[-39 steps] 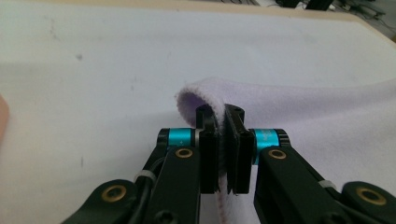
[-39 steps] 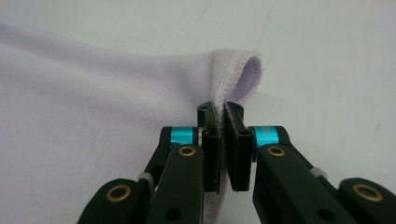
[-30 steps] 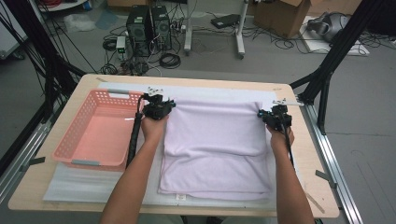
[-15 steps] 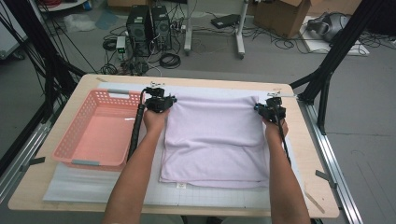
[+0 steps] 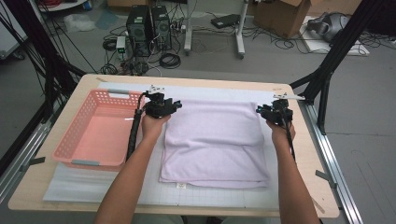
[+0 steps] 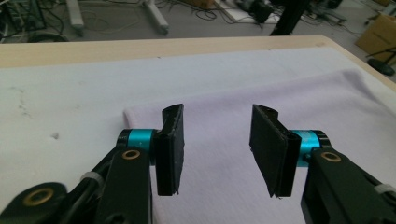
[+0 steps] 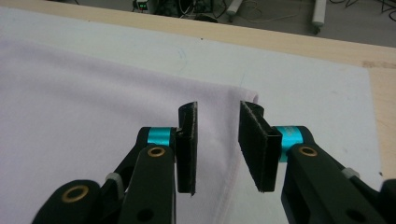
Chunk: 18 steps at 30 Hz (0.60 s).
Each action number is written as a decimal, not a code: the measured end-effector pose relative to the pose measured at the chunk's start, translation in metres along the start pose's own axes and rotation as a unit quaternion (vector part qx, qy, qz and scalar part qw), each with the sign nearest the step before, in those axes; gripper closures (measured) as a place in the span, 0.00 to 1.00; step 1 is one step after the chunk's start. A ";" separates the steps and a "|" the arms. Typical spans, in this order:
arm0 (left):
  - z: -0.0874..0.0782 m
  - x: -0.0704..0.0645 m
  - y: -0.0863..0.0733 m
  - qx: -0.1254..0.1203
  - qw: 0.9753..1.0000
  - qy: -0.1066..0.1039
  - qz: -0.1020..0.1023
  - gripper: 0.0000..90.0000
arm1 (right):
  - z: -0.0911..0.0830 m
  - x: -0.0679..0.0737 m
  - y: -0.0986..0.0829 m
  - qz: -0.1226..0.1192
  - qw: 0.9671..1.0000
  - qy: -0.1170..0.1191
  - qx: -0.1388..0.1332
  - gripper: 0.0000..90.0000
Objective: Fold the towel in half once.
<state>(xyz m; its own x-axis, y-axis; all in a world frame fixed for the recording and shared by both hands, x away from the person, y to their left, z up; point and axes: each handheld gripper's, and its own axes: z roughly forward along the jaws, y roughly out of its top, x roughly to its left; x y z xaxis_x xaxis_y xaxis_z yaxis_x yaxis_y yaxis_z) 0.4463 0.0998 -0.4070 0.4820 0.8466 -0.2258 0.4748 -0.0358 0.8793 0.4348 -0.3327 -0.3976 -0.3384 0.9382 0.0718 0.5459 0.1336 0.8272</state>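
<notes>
A folded pale lilac towel (image 5: 215, 144) lies flat on a white mat (image 5: 93, 186) in the middle of the table. My left gripper (image 5: 161, 106) hovers at the towel's far left corner, held in a hand. In the left gripper view the left gripper (image 6: 217, 149) is open, its jaws wide apart over the towel (image 6: 289, 98) with nothing between them. My right gripper (image 5: 275, 112) sits at the far right corner. In the right gripper view the right gripper (image 7: 217, 144) is open, straddling the towel's (image 7: 93, 93) side edge without touching it.
A pink plastic basket (image 5: 70, 128) stands on the left of the table, beside the left forearm. The wooden table edge (image 5: 28, 191) frames the mat. Black frame legs, computers and cables crowd the floor beyond the far edge.
Both grippers pushed slightly toward the far edge, then eased back. The towel's far layer shifted with them and now lies flat under open jaws.
</notes>
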 end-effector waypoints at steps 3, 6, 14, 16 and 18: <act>-0.009 -0.006 -0.005 0.008 1.000 -0.008 0.001 0.62 | -0.012 0.003 -0.003 -0.008 1.000 0.006 0.001 0.75; -0.021 -0.014 -0.012 -0.010 1.000 -0.012 0.010 0.60 | -0.023 0.008 -0.008 -0.014 1.000 0.014 0.001 0.74; -0.047 -0.025 -0.035 -0.002 1.000 -0.020 0.022 0.58 | -0.052 0.021 -0.028 -0.029 0.999 0.028 -0.002 0.71; -0.053 -0.028 -0.040 0.002 0.999 -0.023 0.028 0.57 | -0.058 0.024 -0.034 -0.031 0.999 0.030 -0.001 0.71; -0.060 -0.031 -0.046 0.000 0.999 -0.024 0.035 0.57 | -0.064 0.026 -0.042 -0.033 0.999 0.031 0.000 0.71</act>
<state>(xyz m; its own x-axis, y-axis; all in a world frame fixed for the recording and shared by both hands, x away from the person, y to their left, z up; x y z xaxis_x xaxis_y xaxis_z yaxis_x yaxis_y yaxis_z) 0.3651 0.1069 -0.4153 0.5484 0.8157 -0.1842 0.4390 -0.0934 0.8936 0.3541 -0.3338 -0.3946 -0.4202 0.9059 0.0523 0.5212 0.1938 0.8311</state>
